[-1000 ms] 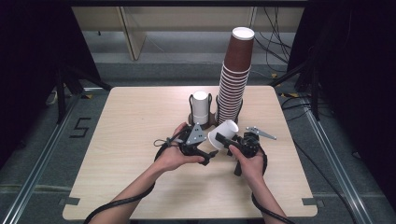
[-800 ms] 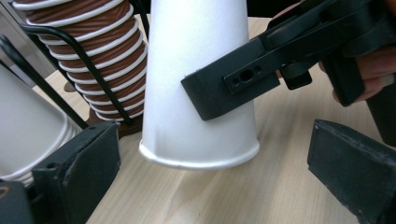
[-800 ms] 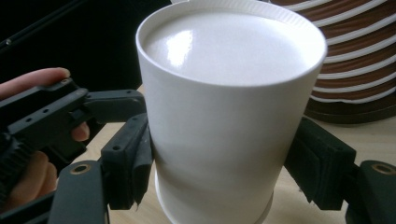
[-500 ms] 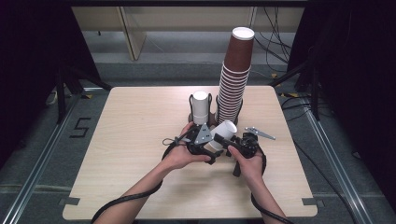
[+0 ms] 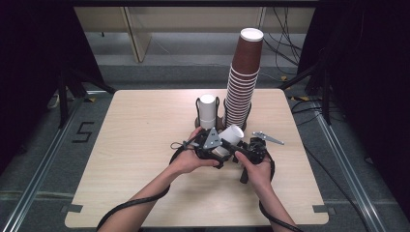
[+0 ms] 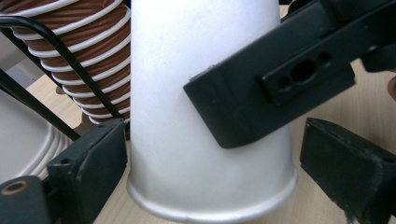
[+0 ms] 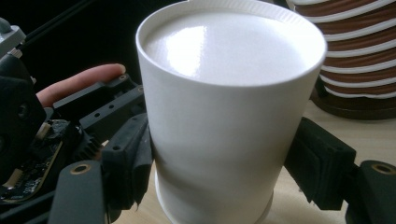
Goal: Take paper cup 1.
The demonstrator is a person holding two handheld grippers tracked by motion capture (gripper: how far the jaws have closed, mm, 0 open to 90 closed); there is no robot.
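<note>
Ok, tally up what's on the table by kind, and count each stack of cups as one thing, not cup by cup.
brown cup stack: 1
white cup stack: 1
loose white cup: 1
black wire holder: 1
grippers, left gripper and right gripper: 2
Total: 6

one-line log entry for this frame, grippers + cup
left gripper: open around white cup | right gripper: shut on white cup | cup: tilted, off table | brown cup stack: upright behind
</note>
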